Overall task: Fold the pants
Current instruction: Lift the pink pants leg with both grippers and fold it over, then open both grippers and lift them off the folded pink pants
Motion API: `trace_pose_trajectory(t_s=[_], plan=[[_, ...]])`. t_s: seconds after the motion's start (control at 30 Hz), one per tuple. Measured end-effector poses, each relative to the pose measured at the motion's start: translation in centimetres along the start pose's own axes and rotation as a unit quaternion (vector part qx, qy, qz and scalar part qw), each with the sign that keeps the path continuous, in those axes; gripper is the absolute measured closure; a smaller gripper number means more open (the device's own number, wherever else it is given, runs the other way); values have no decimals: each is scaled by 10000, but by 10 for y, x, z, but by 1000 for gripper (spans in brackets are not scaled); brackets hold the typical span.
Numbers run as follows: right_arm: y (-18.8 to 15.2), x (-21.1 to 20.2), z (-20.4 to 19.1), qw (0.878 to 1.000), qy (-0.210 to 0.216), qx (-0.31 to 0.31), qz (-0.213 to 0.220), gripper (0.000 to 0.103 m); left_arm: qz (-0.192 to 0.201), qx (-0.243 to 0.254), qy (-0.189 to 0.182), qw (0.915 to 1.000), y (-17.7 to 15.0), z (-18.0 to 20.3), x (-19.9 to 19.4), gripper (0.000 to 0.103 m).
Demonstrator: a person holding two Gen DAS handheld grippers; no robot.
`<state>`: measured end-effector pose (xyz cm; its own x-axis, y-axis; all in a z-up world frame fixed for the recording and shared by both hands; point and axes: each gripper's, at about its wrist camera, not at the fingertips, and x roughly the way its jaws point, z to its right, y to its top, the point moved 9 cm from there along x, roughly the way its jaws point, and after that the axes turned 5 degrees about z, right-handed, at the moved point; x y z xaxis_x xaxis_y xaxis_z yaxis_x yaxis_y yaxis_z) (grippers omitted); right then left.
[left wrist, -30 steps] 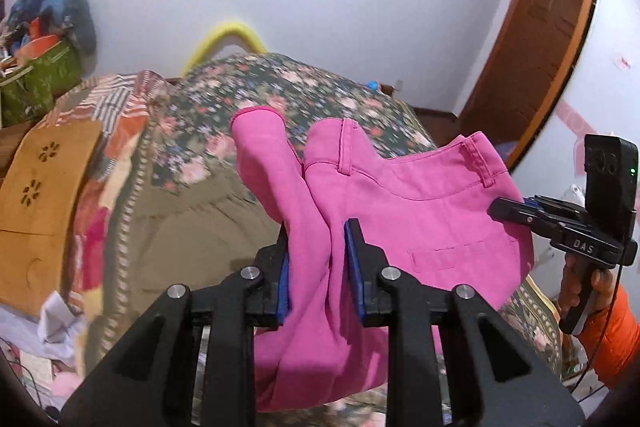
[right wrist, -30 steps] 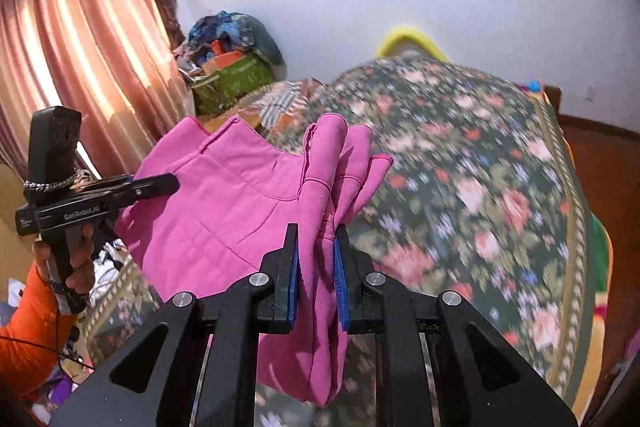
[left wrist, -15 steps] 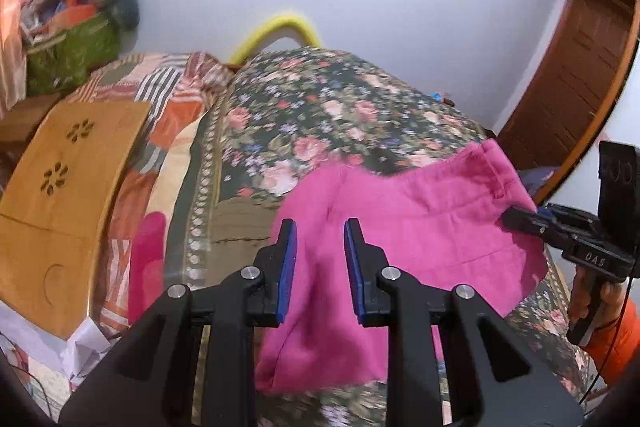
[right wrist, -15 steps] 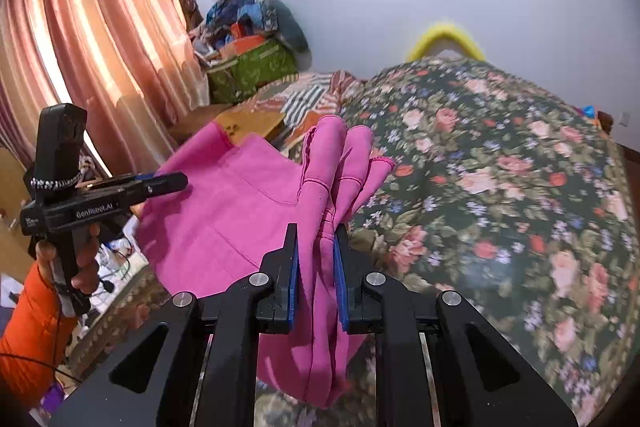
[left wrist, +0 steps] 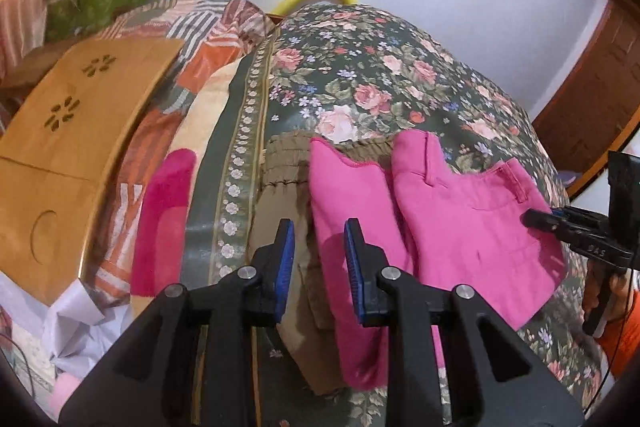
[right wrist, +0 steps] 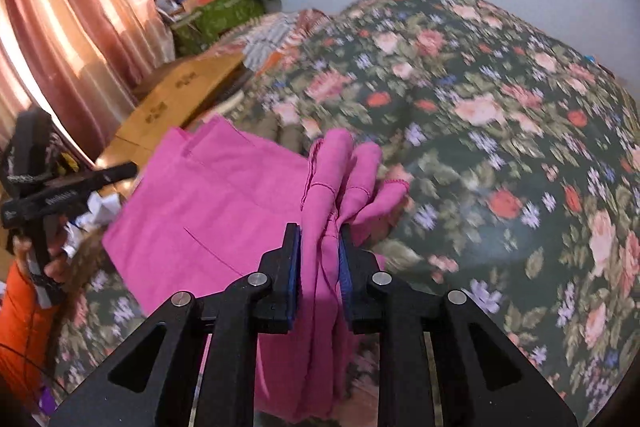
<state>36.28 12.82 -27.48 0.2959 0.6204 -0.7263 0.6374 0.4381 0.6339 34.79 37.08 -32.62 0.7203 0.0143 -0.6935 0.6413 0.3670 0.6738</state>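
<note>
Left to right in the left wrist view: wooden board (left wrist: 60, 147) with flower cutouts at far left, striped blanket (left wrist: 208, 39) behind it, then the bed (left wrist: 360, 67) under a floral cover. An olive garment (left wrist: 280, 195) lies on the bed, partly beneath the pink pants (left wrist: 460, 219).

Left tool (left wrist: 319, 259): jaws spread, blue pads apart, nothing between them. The gap sits over the olive garment and the left edge of the pants; whether the right pad touches the pink cloth cannot be told.

Pants lie draped on the bed, waistband with a belt loop toward the far side, a folded pink strip running down toward the camera. Far right in this view, the right tool's tip meets the right edge of the pants, held by a hand in an orange sleeve.

Right wrist view, blurred: curtain (right wrist: 60, 27) at left, cluttered green box (right wrist: 216, 15) behind it, the other handheld tool at the left edge beside the pants (right wrist: 208, 211).

Right tool (right wrist: 319, 255): jaws pressed in on a bunched fold of pink fabric, which sticks up past the pads and hangs down below them. Floral cover fills the right side.
</note>
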Motion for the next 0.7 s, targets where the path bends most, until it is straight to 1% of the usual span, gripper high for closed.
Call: trace_pose_trajectory(t_s=[0.03,0.1,0.13,0.17,0.2,0.27,0.33,0.4,0.53,0.63,0.7], plan=[[-4,3,3,9999,-68,-20,-84,79,14,39,-19,10000,0,4,-2,79],[-15,6,8,9993,-186,-82,-313,69,48,105,-18,9999,0,12,-8,79],[-20,7,9,9990,-221,-125,-379,67,63,160,-21,9999,1,19,-12,79],[-26,9,10,9983,-269,-203,-478,61,67,205,-14,9998,1,24,-15,79],[-31,11,11,9976,-312,-266,-563,58,68,266,9,9996,1,29,-18,79],[-38,9,11,9962,-424,-387,-657,58,95,425,37,9990,2,42,-25,79],[-37,0,11,9957,-529,-451,-606,58,169,556,35,9983,4,57,-37,79],[-32,-15,10,9957,-633,-499,-460,58,253,610,8,9978,7,70,-51,79],[-16,-60,0,9965,-623,-548,-11,57,593,684,-88,9959,17,103,-93,79],[-1,-110,-15,9943,-599,-696,538,54,901,762,-144,9929,24,128,-130,79],[7,-141,-25,9918,-569,-752,868,54,1194,899,-90,9887,29,150,-162,79]])
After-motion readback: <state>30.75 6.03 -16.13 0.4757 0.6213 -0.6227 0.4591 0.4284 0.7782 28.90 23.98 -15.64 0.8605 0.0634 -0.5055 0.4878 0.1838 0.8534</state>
